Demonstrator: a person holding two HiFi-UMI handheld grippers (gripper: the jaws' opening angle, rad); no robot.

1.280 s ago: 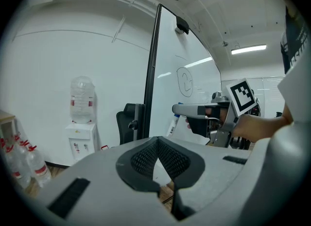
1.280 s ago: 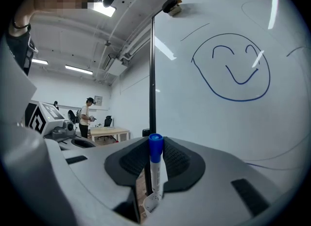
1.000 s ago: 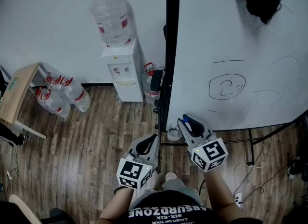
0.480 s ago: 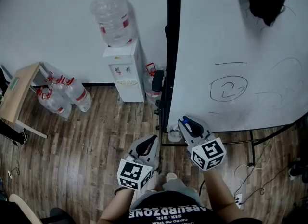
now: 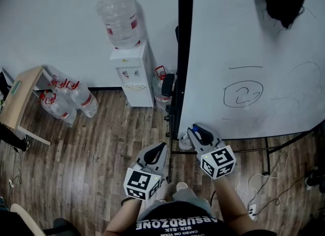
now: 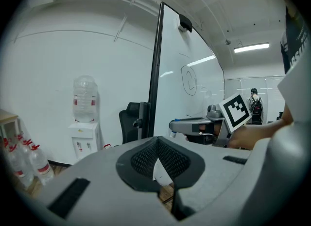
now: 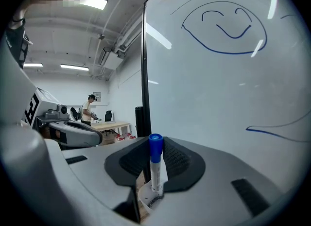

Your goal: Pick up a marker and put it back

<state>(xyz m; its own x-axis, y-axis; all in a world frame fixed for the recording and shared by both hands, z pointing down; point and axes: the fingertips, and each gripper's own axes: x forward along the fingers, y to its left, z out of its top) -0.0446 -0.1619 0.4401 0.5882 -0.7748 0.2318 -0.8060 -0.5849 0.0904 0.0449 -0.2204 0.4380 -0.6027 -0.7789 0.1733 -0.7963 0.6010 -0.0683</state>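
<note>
Two claws are up in front of the whiteboard (image 5: 244, 52). The right claw (image 7: 155, 167) is clamped on a blue-capped marker (image 7: 155, 171), which stands upright between its pads. The left claw (image 6: 156, 145) has its jaws together on nothing and is held back, beside the board's black edge.

A white cup (image 7: 148, 199) shows just under the marker's lower end, so the return looks close.

The main risk is a descent off the cup's centre. The marker's end would catch the rim and could tip the light cup or push it off its perch. Opening before the barrel is inside the rim would drop the marker to the wooden floor (image 5: 101, 143). A tilt of the wrist could also swing the cap against the board.

Compared with a second ago, the right claw sits slightly lower against the board's bottom edge in the head view. Its grip looks unchanged, and the left claw is where it was.
</note>
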